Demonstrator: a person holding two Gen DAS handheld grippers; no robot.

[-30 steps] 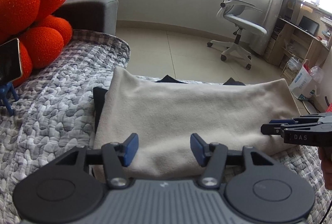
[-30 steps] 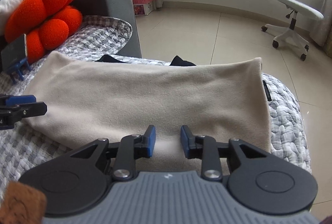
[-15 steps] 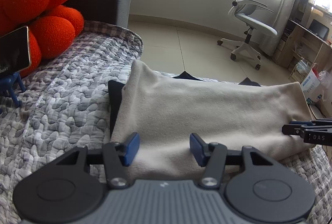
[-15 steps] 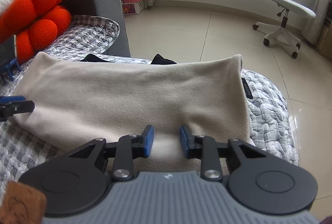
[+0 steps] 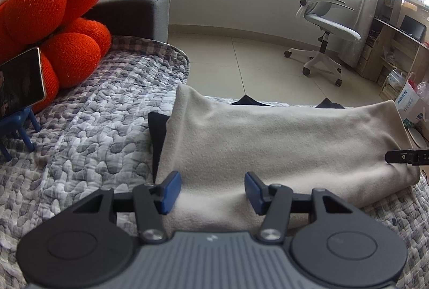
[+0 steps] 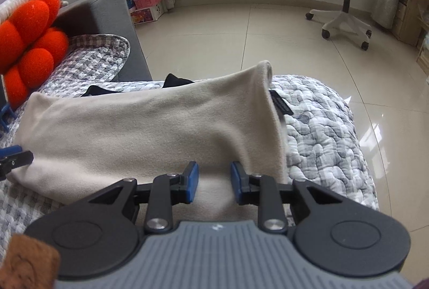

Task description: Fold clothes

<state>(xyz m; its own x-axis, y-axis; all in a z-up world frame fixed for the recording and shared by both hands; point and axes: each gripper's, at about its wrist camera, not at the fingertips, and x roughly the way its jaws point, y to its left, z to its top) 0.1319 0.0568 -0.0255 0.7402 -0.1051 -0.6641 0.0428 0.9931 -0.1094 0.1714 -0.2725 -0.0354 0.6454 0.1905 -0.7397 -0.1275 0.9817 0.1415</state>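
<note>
A beige fleece garment [image 5: 281, 139] lies folded across the quilted grey cover [image 5: 88, 133], on top of a black garment [image 5: 158, 136]. My left gripper [image 5: 213, 191] is at its near left edge, jaws wide apart, with the fleece edge lying between the blue pads. My right gripper [image 6: 214, 181] is at the near right edge [image 6: 187, 128]. Its jaws are closing with a ridge of fleece in the narrow gap, and the pads do not visibly squeeze it. Each gripper's black tip shows in the other's view, the right one [image 5: 402, 156] and the left one [image 6: 16, 159].
Orange round cushions [image 5: 53, 29] and a phone on a blue stand [image 5: 21, 85] are at the left, against the grey sofa arm [image 5: 134, 13]. Past the cover's far edge lie tiled floor [image 6: 268, 29], a white office chair [image 5: 324, 29] and shelves [image 5: 396, 48].
The right gripper's jaws have narrowed around the fleece and its view has tilted. In the left view the right gripper's tip has slid toward the right edge, and the fleece now sits further right.
</note>
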